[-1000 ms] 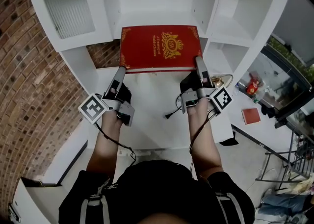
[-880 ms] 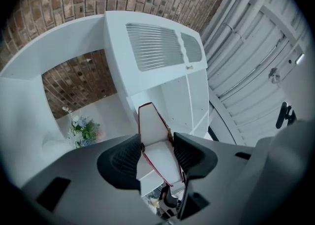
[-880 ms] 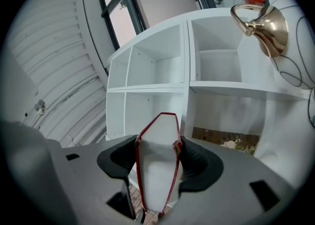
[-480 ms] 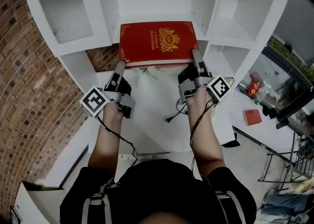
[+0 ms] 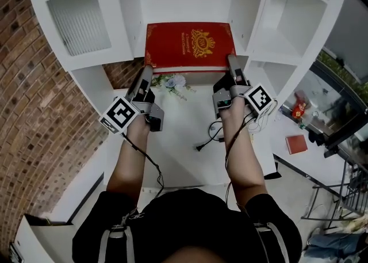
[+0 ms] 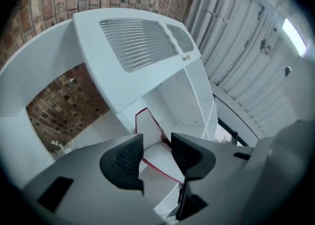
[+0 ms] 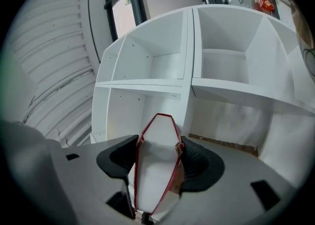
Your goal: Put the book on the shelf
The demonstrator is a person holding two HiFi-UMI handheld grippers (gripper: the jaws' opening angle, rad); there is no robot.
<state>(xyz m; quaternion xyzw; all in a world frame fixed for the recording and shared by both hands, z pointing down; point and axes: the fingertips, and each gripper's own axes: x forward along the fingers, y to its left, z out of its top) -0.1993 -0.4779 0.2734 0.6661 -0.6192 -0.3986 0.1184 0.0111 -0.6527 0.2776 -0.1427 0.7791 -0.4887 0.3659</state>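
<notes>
i see the red book with its gold-crested cover facing up toward my head camera, held level in front of the middle bay of the white shelf unit. its far edge reaches into that bay's opening. i cannot tell whether it rests on a board there.

the right gripper is at the book's near right corner. in the right gripper view both pads of the right gripper press on the two red covers, with the white page block of the book standing between them, so it is clamped on the book.

the left gripper is at the near left corner. in the left gripper view the jaws of the left gripper are closing. the book shows its page edge and red rim in the gap, but i see space beside the pads and no firm press yet.

below the book's near edge a small flower sprig lies on the unit's lower white surface, near its back edge. a black cable trails on that surface beside my right forearm. a brick wall runs along the left.
</notes>
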